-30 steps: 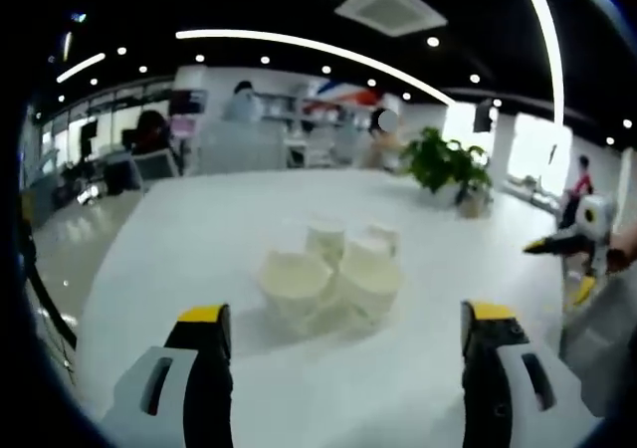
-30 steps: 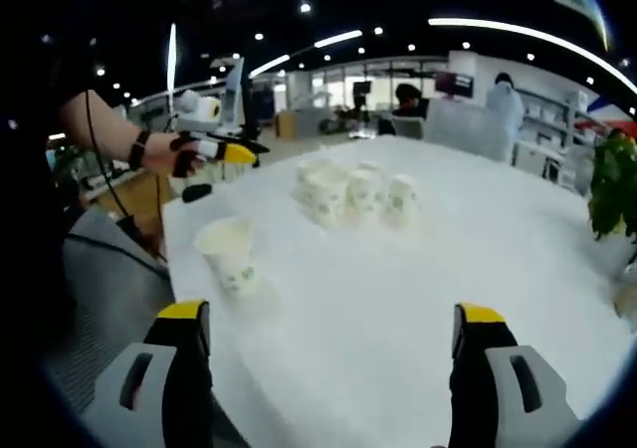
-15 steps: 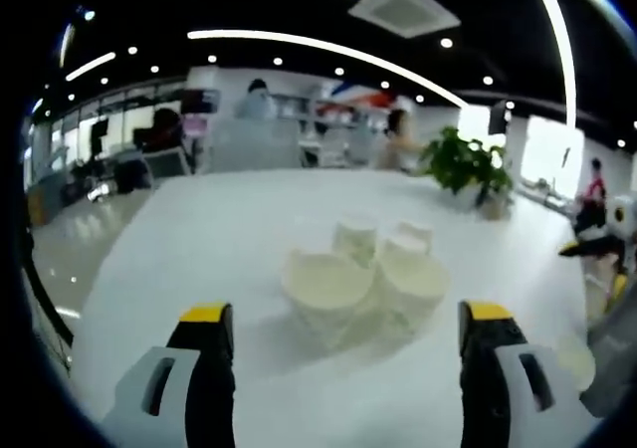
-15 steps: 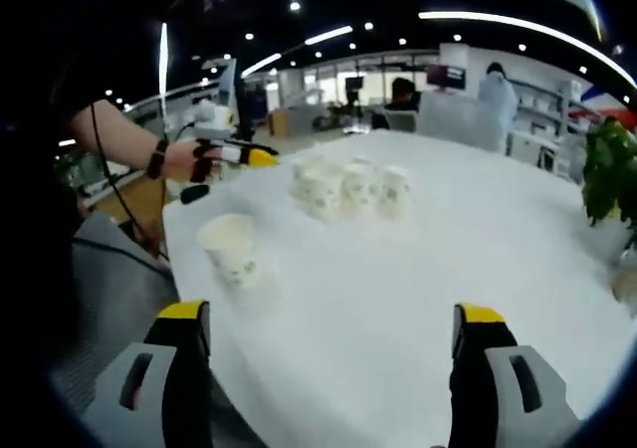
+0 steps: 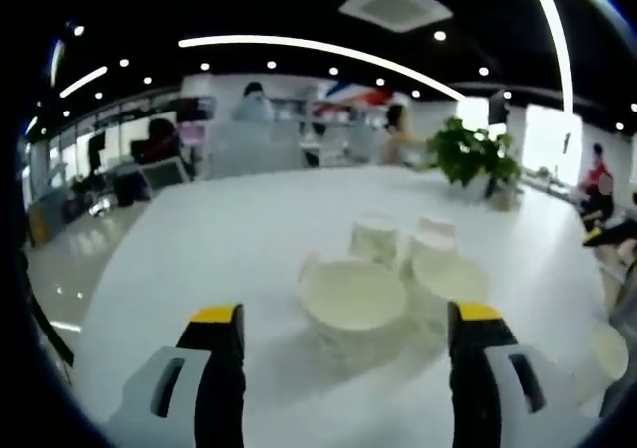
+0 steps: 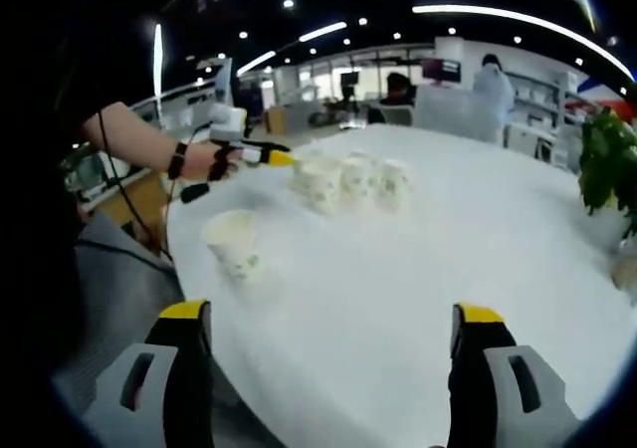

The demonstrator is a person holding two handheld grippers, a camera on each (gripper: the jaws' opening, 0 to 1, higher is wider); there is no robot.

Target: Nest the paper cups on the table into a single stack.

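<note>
Nesting is not yet begun: the clustered cups and a lone cup are seen separate on the table, while the left gripper and right gripper are held spread and empty.

The left gripper and the right gripper have grey jaws with yellow tips. The hand wears a dark wristband.
</note>
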